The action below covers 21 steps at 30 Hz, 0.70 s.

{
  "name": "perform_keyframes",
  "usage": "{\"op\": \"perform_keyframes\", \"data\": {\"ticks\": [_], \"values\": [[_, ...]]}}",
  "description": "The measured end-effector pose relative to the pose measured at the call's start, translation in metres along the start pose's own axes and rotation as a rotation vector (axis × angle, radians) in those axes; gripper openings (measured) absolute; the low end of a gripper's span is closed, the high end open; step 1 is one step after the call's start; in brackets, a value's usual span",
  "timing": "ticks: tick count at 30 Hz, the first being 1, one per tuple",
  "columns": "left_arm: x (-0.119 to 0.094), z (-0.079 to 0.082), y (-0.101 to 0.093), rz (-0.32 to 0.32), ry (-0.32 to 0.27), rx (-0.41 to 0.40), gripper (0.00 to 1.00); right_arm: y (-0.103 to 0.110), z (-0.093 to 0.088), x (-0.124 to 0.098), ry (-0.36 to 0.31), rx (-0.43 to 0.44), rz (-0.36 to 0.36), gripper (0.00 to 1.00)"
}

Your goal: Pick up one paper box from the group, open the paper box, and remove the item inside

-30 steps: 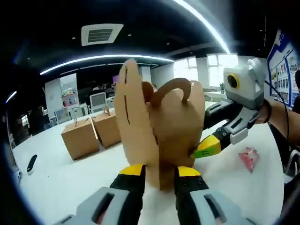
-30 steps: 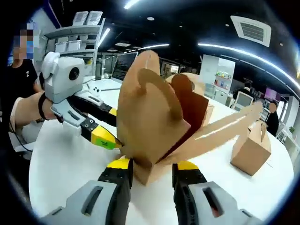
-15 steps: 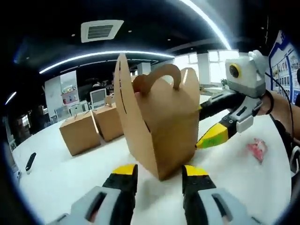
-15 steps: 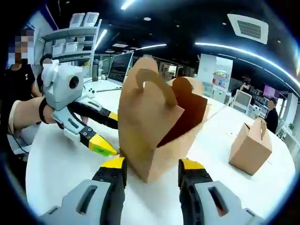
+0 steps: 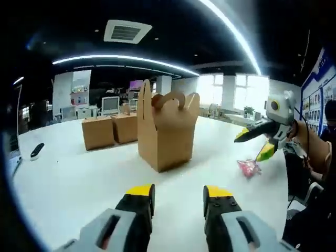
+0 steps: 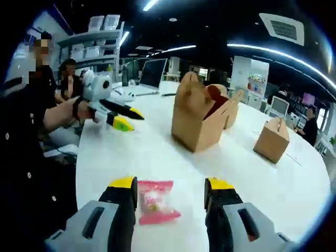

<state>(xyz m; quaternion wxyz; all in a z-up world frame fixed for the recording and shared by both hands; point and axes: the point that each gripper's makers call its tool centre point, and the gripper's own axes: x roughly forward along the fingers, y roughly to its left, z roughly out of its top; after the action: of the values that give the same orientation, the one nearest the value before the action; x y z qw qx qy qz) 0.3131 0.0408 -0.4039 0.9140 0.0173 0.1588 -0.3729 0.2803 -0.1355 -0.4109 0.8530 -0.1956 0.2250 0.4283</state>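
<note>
Box opened, item out on the counter

Both your tools stand with jaws apart and hold nothing: the left tool point(image 5: 178, 197) faces the opened paper box point(image 5: 165, 128), upright on the white counter point(image 5: 68, 178) with its flaps up, and the right tool point(image 6: 170, 191) hovers over the pink packet point(image 6: 155, 202) lying near the edge. You look finished; the box's inside is hidden. Two closed boxes point(image 5: 109, 131) stand behind.

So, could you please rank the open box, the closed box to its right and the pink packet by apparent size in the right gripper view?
1. Open box
2. Pink packet and closed box: alike, and the packet's nearness inflates it, so unranked.
</note>
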Motion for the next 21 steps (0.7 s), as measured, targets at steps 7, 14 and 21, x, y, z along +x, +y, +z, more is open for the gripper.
{"op": "perform_keyframes", "data": {"ticks": [7,14,21], "values": [[-0.014,-0.013,-0.018,-0.029,0.019,0.029,0.38,0.015,-0.016,0.014,0.052,-0.024,0.029,0.39],[-0.021,-0.02,-0.006,-0.003,0.021,0.007,0.38,0.016,-0.015,0.023,0.072,-0.054,0.046,0.26],[-0.031,-0.015,0.004,0.024,0.001,0.004,0.38,0.025,0.006,0.036,0.052,-0.09,0.098,0.23]]}}
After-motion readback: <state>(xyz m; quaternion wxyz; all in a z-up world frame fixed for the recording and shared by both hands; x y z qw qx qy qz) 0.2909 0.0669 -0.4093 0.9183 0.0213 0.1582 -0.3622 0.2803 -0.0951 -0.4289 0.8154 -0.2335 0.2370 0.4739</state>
